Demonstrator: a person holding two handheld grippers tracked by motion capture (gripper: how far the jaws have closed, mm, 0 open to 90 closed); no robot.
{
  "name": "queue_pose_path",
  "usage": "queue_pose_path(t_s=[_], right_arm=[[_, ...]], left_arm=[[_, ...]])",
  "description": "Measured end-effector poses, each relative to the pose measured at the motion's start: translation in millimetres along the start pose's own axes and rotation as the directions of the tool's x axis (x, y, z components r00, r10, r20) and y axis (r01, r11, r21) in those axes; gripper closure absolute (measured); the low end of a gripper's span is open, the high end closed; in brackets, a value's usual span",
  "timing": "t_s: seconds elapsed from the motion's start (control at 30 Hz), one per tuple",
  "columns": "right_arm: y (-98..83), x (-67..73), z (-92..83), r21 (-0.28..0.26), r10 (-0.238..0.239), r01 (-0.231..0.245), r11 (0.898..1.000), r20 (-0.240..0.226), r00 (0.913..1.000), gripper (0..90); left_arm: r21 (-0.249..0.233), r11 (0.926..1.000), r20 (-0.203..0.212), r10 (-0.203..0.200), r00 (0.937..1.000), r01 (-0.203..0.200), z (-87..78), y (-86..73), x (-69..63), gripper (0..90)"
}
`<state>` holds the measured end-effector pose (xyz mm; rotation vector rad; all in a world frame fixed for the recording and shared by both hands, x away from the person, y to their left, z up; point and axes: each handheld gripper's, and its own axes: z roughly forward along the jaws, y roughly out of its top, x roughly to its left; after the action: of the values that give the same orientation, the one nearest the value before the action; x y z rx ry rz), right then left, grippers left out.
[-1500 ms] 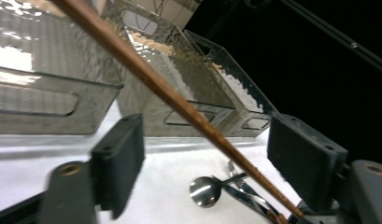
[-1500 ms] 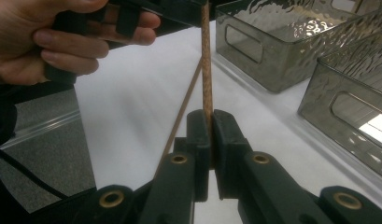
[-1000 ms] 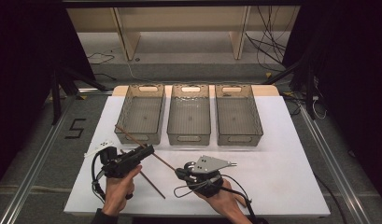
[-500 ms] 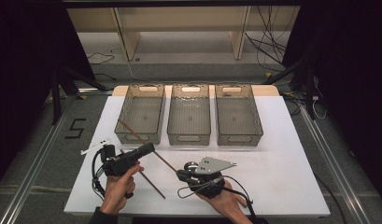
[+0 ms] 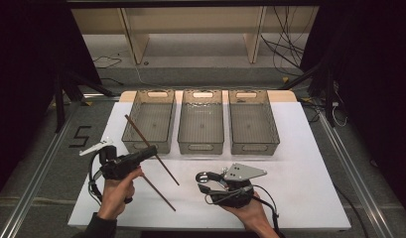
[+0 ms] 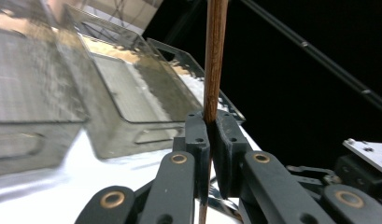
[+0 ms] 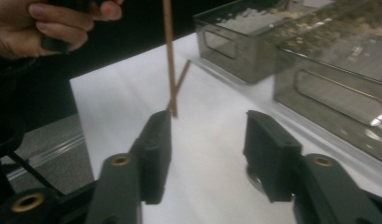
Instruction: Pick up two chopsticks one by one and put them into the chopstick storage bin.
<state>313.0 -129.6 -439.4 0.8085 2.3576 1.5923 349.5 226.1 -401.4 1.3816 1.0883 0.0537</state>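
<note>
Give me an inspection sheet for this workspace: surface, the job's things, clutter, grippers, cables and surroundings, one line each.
Surface: white table, bare in front of the bins.
Job's things: one brown chopstick held off the table; a second chopstick lying flat near the front edge.
Clutter: nothing seen.
Grippers: left gripper shut on the raised chopstick; right gripper open, its jaws have just been opening, nothing between them.
Cables: black cable looping from the left gripper; more cables on the floor behind.
Surroundings: three clear empty bins in a row at the back; wooden shelf frame beyond, dark around.
</note>
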Motion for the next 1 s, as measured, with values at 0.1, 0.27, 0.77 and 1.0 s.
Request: queue_pose_path(t_s=[0.1,0.27,0.77,1.0], right_arm=[[-4.2,-6.5,-9.6,0.002,0.019,-0.019,1.0,0.033,0.9993,41.4],[-9.1,-15.7,-24.9,0.0,0.042,-0.042,0.999,0.083,0.9956,33.8],[-18.7,-28.6,-56.0,-0.02,0.098,-0.096,0.995,0.143,0.9848,25.7],[-22.8,-31.8,-59.0,-0.021,0.113,-0.111,0.994,0.152,0.9819,24.1]], left_arm=[[0.018,0.9996,-0.034,0.022,0.9992,-0.022,-2.0,13.1,5.4,85.0],[0.038,0.9981,-0.083,0.052,0.9953,-0.049,-3.0,36.4,13.4,85.0],[0.109,0.9907,-0.188,0.102,0.9769,-0.082,24.6,111.6,33.5,84.9],[0.111,0.9913,-0.229,0.095,0.9687,-0.071,41.2,128.3,47.3,84.9]])
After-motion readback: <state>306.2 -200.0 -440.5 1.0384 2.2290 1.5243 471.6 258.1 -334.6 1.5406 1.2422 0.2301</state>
